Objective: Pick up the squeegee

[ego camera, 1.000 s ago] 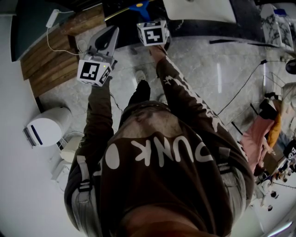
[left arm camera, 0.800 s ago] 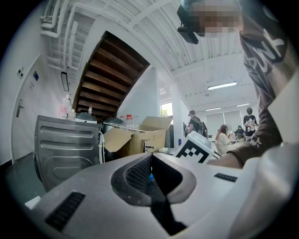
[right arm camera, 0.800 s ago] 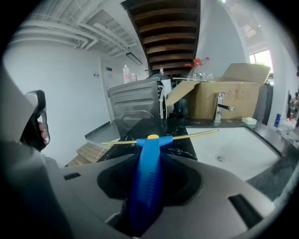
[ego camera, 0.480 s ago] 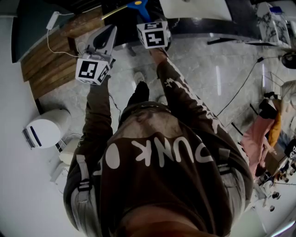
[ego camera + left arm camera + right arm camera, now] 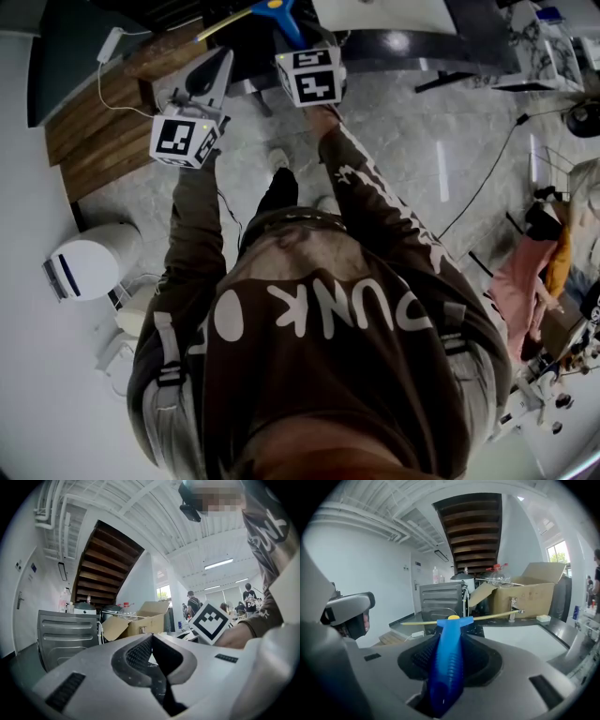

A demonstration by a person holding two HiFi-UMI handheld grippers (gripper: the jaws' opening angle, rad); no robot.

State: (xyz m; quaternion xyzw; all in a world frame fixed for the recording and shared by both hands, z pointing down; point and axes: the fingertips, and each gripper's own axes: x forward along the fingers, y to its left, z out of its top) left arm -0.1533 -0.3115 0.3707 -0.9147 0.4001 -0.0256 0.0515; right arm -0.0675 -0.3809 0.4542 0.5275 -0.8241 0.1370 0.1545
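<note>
The squeegee has a blue ribbed handle (image 5: 447, 667) and a thin yellow blade (image 5: 487, 616) set crosswise at its far end. My right gripper (image 5: 451, 644) is shut on the handle and holds it out over a dark counter. In the head view the blue handle (image 5: 278, 16) and the blade (image 5: 225, 23) stick out past the right gripper (image 5: 295, 45) near the top edge. My left gripper (image 5: 223, 58) hangs beside it on the left. Its jaws meet at the tips with nothing between them (image 5: 151, 638).
A dark counter with a white sink basin (image 5: 525, 644) and a faucet (image 5: 513, 604) lies ahead. A cardboard box (image 5: 527, 595) and a grey ribbed cabinet (image 5: 440, 599) stand behind it. Wooden steps (image 5: 94, 131) and a white round appliance (image 5: 89, 262) are on the floor at the left.
Both grippers have moved toward the top of the head view. The squeegee has gone with the right gripper, and more of its yellow blade shows.
</note>
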